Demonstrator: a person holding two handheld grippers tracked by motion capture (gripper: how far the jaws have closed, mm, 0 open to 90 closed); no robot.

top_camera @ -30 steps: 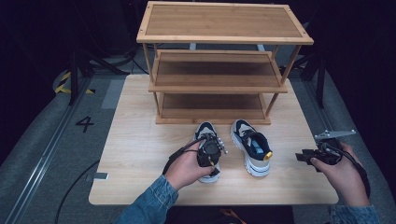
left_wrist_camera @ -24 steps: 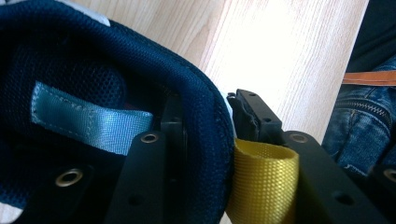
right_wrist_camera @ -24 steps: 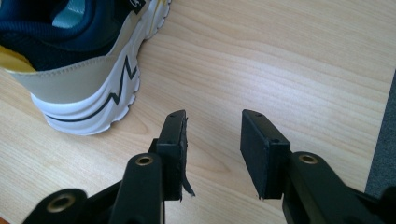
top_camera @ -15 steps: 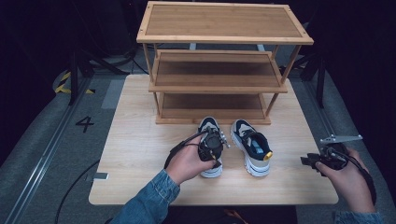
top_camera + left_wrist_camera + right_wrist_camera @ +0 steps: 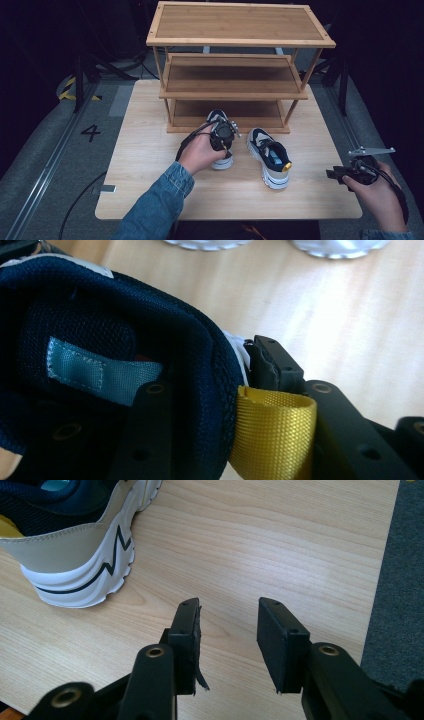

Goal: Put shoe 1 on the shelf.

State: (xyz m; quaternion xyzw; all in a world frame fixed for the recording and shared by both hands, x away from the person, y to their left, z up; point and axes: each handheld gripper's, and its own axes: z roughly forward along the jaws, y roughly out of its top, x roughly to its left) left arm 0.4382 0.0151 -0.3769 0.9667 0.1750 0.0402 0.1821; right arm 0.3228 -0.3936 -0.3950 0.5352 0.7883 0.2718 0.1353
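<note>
Near the middle of the high view, the left shoe (image 5: 220,140) sat on the table (image 5: 150,150) just in front of the rack's (image 5: 240,75) bottom shelf. The left claw (image 5: 223,136) pinched its navy heel collar (image 5: 210,390), one jaw inside, yellow pull tab (image 5: 275,430) beside the other. The right shoe (image 5: 270,162) stood just beside it. Lower right, the right claw (image 5: 227,640) hung spread, holding nothing.
</note>
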